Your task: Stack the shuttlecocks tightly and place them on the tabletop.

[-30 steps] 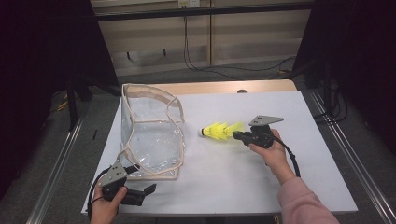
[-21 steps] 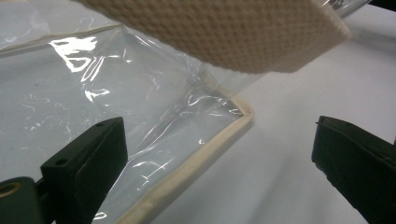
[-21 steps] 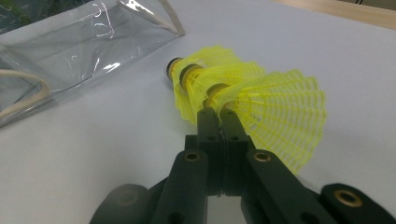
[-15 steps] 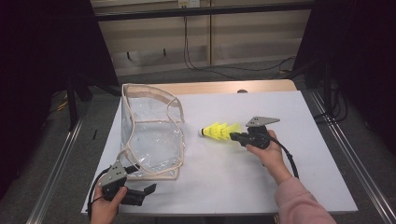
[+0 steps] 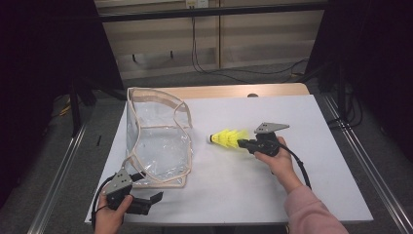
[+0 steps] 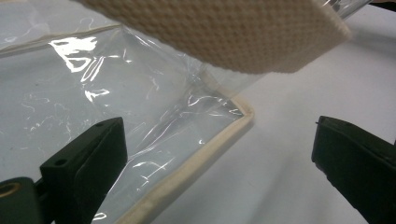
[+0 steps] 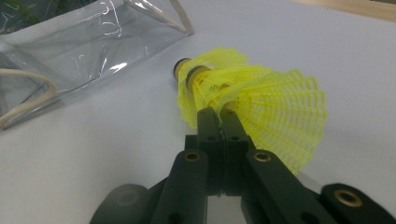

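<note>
A clear plastic bag [image 5: 158, 139] with beige trim stands open on the white table [image 5: 321, 122], left of centre. My right gripper [image 5: 243, 144] is shut on the skirt of a yellow shuttlecock [image 5: 226, 138], held low to the right of the bag with its cork end pointing at the bag. In the right gripper view the jaws pinch the yellow shuttlecock [image 7: 243, 93], and two cork ends show, so it may be two nested ones. My left gripper [image 5: 156, 197] stands open at the bag's near corner. In the left gripper view the bag's trimmed corner [image 6: 233, 121] lies between the open jaws.
A beige webbing strap [image 6: 233, 32] of the bag hangs across the top of the left gripper view. Metal rails [image 5: 58, 170] run along both sides of the table. A wooden strip [image 5: 234, 90] borders its far edge.
My right gripper has shifted very slightly left with the shuttlecock. The left gripper and the bag have not moved.
</note>
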A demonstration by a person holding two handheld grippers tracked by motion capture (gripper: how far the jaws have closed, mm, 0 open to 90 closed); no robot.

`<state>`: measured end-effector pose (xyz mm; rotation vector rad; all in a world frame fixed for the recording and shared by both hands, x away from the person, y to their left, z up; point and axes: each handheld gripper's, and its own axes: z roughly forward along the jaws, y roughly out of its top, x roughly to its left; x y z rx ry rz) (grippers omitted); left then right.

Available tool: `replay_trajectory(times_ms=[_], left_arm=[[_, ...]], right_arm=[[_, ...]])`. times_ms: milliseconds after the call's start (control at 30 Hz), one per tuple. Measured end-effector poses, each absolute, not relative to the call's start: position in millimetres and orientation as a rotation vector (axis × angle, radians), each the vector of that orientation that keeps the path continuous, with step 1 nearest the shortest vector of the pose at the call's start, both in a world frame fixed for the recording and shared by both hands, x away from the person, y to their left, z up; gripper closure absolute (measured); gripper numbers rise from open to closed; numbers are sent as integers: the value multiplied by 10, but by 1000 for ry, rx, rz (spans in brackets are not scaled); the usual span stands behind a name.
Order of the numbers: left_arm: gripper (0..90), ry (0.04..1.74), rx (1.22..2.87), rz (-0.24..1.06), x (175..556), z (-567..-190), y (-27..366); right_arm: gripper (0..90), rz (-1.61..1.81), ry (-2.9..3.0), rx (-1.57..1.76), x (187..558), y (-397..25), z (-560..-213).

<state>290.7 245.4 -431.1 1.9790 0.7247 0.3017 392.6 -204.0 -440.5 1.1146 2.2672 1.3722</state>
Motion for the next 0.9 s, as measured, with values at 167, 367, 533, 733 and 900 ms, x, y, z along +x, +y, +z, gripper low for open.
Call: replay_trajectory(times_ms=[167,367,533,733,900], left_arm=[[32,727,1975,300,2906,-4312,2452],[32,724,1980,301,2906,-4310,2454],[32,724,1980,301,2907,-4310,2455],[32,727,1978,301,2904,-4310,2451],[32,726,1978,301,2904,-4310,2451]], right_arm=[[896,1381,2267,1109,3926,-2023,-4405],[897,1405,2260,1118,3918,-1993,-4408],[896,1414,2258,1116,3919,-1981,-4414],[892,1386,2282,1111,3910,-1964,-4434],[883,1358,2313,1123,3903,-1936,-4457]])
